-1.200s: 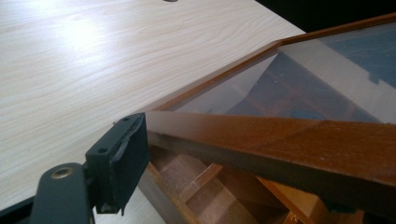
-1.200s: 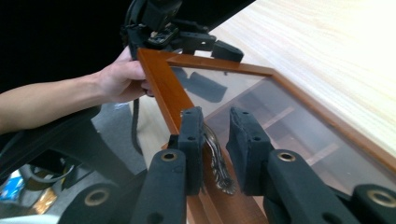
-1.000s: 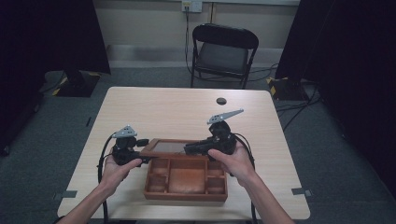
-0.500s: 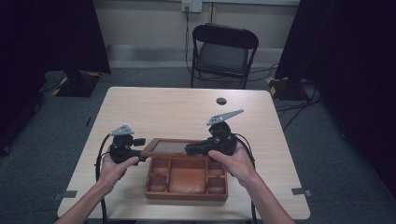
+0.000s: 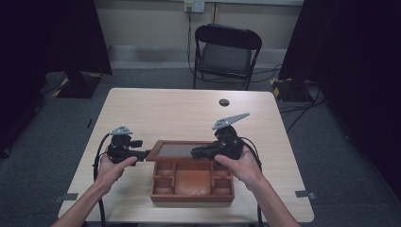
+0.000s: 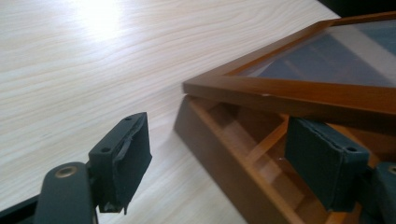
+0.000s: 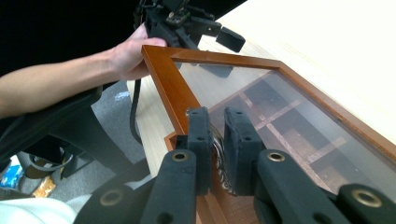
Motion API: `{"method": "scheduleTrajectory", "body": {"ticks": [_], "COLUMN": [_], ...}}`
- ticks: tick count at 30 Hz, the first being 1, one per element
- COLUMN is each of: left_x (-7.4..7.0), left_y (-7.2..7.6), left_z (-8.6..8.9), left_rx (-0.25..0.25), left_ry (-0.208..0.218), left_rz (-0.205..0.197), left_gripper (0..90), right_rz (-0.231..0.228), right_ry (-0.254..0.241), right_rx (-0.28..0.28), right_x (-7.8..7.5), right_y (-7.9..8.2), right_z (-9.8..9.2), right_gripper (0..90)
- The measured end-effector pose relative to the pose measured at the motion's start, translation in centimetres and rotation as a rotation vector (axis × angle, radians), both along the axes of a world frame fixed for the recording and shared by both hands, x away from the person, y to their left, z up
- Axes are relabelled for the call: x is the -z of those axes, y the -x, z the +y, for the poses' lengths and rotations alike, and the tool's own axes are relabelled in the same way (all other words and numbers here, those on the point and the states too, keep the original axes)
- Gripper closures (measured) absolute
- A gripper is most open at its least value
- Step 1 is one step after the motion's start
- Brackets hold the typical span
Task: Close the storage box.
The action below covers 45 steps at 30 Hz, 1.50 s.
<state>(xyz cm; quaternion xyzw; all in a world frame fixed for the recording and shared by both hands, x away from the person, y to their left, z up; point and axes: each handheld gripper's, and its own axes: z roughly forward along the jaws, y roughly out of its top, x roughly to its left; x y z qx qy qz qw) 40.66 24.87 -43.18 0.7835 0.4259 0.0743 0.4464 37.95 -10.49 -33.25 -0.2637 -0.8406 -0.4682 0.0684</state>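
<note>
At a pale wooden table (image 5: 156, 113) we see a person working a compartmented wooden box (image 5: 193, 183) that sits near the table's front edge, its glass-paned lid (image 5: 182, 150) raised off the box. The right gripper (image 7: 218, 122) has its jaws pressed nearly together on the lid's front frame rail; something striped sits between the pads, too blurred for us to identify. The left gripper (image 6: 233, 154) stands wide open at the lid's corner, one jaw outside the box, the other under the lid, neither visibly touching wood. The box's lower compartments are partly hidden beneath the glass. A folding chair (image 5: 226, 52) stands beyond the table, and a small dark round object (image 5: 223, 102) lies near the far edge.
</note>
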Motion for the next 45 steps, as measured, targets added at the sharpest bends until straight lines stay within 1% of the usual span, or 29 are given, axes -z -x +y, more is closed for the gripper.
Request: {"method": "scheduleTrajectory", "body": {"ticks": [1, 3, 6, 7, 10, 13, 16, 17, 21, 24, 25, 28, 29, 31, 34, 37, 38, 40, 43, 45], "left_x": [0.1, 0.0, -0.1, -0.1, -0.2, -0.2, -0.2, -0.2, -0.2, -0.2, -0.1, -0.2, -0.2, -0.1, 0.0, 0.0, 0.0, 0.0, 0.0, 0.0], "left_y": [-0.2, -0.3, -0.4, -0.5, -0.6, -0.6, -0.6, -0.6, -0.6, -0.6, -0.6, -0.6, -0.6, -0.6, -0.7, -0.7, -0.7, -0.7, -0.8, -0.7], "left_z": [0.3, 0.6, 1.0, 1.4, 1.8, 1.9, 1.9, 1.8, 1.8, 1.8, 1.9, 1.9, 1.9, 1.9, 1.9, 1.9, 1.9, 1.8, 1.7, 1.7], "left_rx": [-0.006, -0.025, -0.035, -0.051, -0.070, -0.077, -0.074, -0.065, -0.062, -0.064, -0.068, -0.070, -0.071, -0.071, -0.074, -0.076, -0.076, -0.074, -0.068, -0.063], "left_ry": [-0.007, 0.006, 0.007, 0.018, 0.026, 0.034, 0.033, 0.028, 0.033, 0.032, 0.031, 0.031, 0.038, 0.032, 0.032, 0.033, 0.032, 0.030, 0.023, 0.020], "left_rz": [0.004, 0.002, -0.005, -0.003, -0.008, -0.007, -0.007, -0.008, -0.010, -0.010, -0.009, -0.007, -0.007, -0.008, -0.006, -0.006, -0.008, -0.009, -0.004, -0.005], "left_gripper": [22.3, 22.8, 22.8, 22.8, 22.8, 22.9, 23.0, 23.0, 22.9, 22.9, 22.9, 22.8, 22.8, 22.8, 22.8, 22.8, 22.8, 22.8, 22.7, 22.8], "right_rz": [0.002, 0.001, -0.004, -0.003, -0.003, 0.001, 0.003, 0.006, 0.009, 0.008, 0.016, 0.020, 0.014, -0.001, -0.009, -0.002, -0.002, 0.017, 0.020, 0.037], "right_ry": [0.003, 0.011, 0.020, 0.023, 0.031, 0.040, 0.045, 0.047, 0.058, 0.070, 0.071, 0.079, 0.084, 0.094, 0.100, 0.107, 0.107, 0.115, 0.130, 0.129], "right_rx": [-0.001, -0.005, -0.010, -0.010, -0.017, -0.022, -0.032, -0.032, -0.033, -0.034, -0.040, -0.044, -0.043, -0.039, -0.036, -0.046, -0.046, -0.054, -0.059, -0.059], "right_x": [0.0, 0.2, 0.4, 0.4, 0.7, 1.0, 1.2, 1.3, 1.7, 1.9, 2.3, 2.6, 2.7, 2.7, 2.9, 3.6, 3.6, 4.5, 5.2, 5.7], "right_y": [0.1, 0.2, 0.4, 0.5, 0.8, 1.0, 1.1, 1.2, 1.6, 1.8, 1.9, 2.1, 2.2, 2.4, 2.7, 3.0, 3.0, 3.2, 3.5, 3.5], "right_z": [0.0, -0.1, -0.1, -0.1, 0.0, 0.0, 0.0, 0.0, 0.1, 0.1, 0.2, 0.2, 0.3, 0.3, 0.3, 0.3, 0.3, 0.4, 0.6, 0.6], "right_gripper": [82.0, 82.0, 81.9, 81.9, 81.8, 81.8, 81.7, 81.7, 81.6, 81.5, 81.6, 81.6, 81.5, 81.5, 81.4, 81.4, 81.4, 81.5, 81.6, 82.4]}}
